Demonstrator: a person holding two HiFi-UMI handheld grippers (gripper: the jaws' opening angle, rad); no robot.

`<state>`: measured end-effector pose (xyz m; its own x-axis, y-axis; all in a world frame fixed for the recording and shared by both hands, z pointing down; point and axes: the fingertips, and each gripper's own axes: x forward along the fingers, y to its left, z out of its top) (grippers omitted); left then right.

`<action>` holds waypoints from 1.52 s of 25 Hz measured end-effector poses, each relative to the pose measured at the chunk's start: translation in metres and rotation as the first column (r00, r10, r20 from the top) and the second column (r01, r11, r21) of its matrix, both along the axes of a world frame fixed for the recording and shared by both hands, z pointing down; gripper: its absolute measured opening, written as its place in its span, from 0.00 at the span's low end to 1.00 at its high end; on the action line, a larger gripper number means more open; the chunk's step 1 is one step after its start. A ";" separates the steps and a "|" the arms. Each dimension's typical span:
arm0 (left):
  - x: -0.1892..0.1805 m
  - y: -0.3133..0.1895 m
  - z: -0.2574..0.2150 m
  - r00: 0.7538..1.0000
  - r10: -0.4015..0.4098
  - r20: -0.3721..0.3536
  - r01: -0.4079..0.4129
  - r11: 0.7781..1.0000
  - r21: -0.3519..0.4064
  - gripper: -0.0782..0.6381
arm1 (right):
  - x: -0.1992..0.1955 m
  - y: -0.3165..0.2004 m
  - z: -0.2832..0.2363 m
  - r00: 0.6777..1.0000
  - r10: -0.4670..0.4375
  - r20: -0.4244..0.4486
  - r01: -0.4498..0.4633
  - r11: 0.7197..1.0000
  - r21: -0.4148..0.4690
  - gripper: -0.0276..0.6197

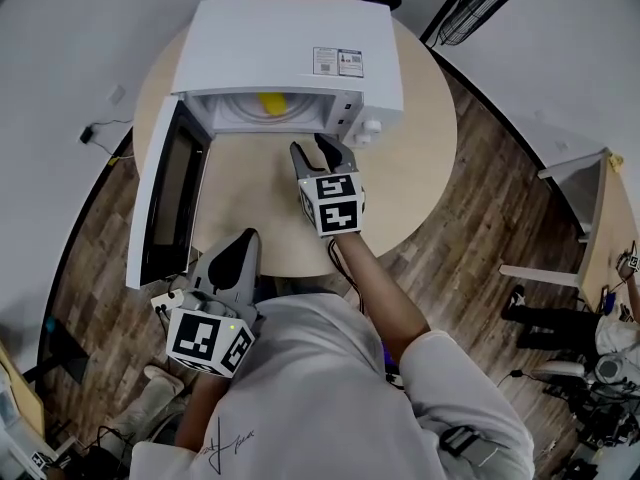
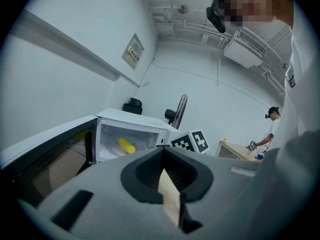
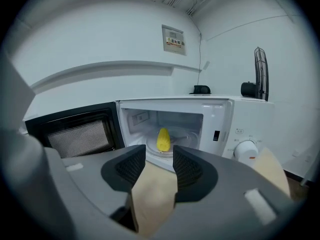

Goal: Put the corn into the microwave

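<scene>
Inside the microwave (image 1: 300, 38) at upper centre, the corn (image 1: 271, 100) rests. Right gripper (image 1: 313, 149) jaws gape, empty; left gripper (image 1: 243, 240) jaws clenched on nothing. Placing seems done; next, push the door (image 1: 165, 193) shut.

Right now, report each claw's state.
Left claw: closed, empty.
Right claw: open, empty; yellow corn cob lies inside the white microwave.
</scene>
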<state>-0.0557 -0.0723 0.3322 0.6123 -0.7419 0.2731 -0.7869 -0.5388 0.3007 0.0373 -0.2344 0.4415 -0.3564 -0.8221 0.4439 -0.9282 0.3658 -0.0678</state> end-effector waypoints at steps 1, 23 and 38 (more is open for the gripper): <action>0.000 0.001 0.000 1.000 0.000 -0.001 0.000 1.000 0.001 0.10 | 0.001 0.003 -0.002 1.000 0.000 0.004 0.000 1.000 0.002 0.33; -0.013 0.009 0.017 0.999 -0.047 -0.006 0.047 0.998 -0.033 0.10 | 0.007 0.078 -0.028 0.991 -0.035 0.129 0.037 0.999 -0.015 0.17; -0.037 0.012 0.028 0.993 -0.111 0.025 0.113 0.992 -0.064 0.10 | 0.029 0.107 -0.044 0.980 -0.040 0.193 0.048 0.998 -0.037 0.06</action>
